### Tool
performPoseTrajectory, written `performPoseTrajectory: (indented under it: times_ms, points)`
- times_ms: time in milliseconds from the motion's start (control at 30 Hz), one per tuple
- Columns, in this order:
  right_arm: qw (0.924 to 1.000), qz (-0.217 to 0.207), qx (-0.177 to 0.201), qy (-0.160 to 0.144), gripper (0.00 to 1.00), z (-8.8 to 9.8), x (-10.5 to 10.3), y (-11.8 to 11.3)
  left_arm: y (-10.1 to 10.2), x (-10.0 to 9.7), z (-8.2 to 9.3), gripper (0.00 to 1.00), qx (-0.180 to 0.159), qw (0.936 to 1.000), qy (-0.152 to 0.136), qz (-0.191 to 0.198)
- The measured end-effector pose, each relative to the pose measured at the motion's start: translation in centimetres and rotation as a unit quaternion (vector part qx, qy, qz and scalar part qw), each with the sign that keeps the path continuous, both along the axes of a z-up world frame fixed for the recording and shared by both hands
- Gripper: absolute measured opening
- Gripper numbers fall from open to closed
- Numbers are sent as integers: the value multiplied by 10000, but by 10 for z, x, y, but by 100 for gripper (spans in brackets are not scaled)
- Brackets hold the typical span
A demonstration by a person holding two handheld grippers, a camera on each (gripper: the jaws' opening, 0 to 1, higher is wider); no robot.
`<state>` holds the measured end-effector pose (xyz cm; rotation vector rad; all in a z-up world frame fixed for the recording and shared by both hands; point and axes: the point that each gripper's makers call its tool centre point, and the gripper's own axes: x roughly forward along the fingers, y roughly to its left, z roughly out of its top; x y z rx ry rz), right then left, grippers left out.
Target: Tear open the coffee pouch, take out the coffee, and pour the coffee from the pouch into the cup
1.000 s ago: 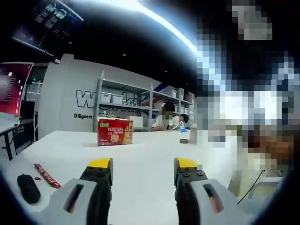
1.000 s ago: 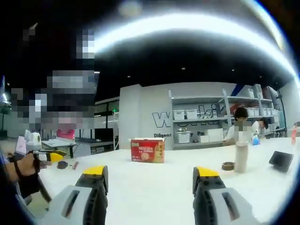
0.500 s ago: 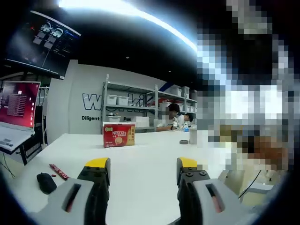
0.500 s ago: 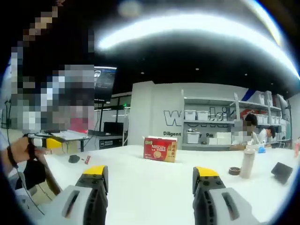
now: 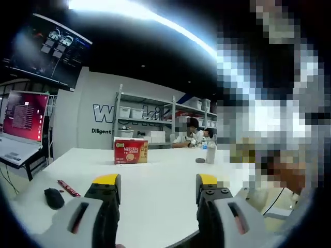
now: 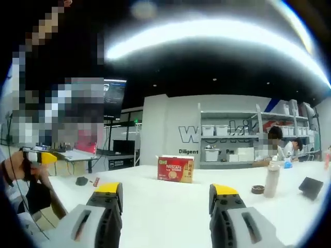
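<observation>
We list: left gripper (image 5: 156, 182), jaws apart, empty; right gripper (image 6: 167, 190), jaws apart, empty. Red coffee box (image 5: 130, 151) at twelve o'clock on white table (image 5: 155, 170); coffee pouch (image 5: 68, 188) at nine.

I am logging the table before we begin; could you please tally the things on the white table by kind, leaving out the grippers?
Red Nescafe box: 1
Red coffee stick pouch: 1
Black computer mouse: 1
Pale tall cup or bottle: 1
Dark tape roll: 1
Black flat device: 1
Total: 6
</observation>
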<state>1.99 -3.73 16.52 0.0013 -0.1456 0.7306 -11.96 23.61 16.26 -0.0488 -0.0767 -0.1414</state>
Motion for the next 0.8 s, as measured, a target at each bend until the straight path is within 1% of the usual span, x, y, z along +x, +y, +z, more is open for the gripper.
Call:
performPoseTrajectory:
  times_ms: [100,233,300,367,400,467,533,567,633,733,800]
  points:
    - [10000,-66,50,-56,67,3,-2,-7,-2,-2,-5,61,33,10000,16,-10]
    - [10000,-68,57,-19,65,-2,-6,-11,-2,-4,-10,61,-8,10000,27,-15]
    - [9999,-62,85,5,65,-4,-10,-13,-2,-7,-12,61,-30,10000,-2,18]
    - [10000,-46,60,-60,65,-4,-13,-14,-3,-8,-12,60,-15,10000,-39,20]
    - [9999,-35,59,-88,65,-5,-14,-15,-5,-10,-11,60,29,9999,-102,35]
    - [9999,-53,53,-84,64,-8,-13,-17,-6,-11,-11,60,49,9999,-98,39]
    - [9997,-43,231,44,65,-10,-13,-21,-9,-12,-11,60,65,9999,-101,31]
    - [9996,-55,280,54,65,-9,-13,-23,-9,-12,-10,60,72,9999,-119,35]
    - [9995,-57,319,45,65,-6,-13,-24,-11,-11,-10,60,46,9999,-129,13]
    - [9996,-123,254,-56,65,-4,-11,-26,-14,-10,-13,60,85,9999,-104,-10]
    - [9995,-136,287,-33,65,-4,-11,-27,-13,-10,-14,60,120,9999,-76,-8]
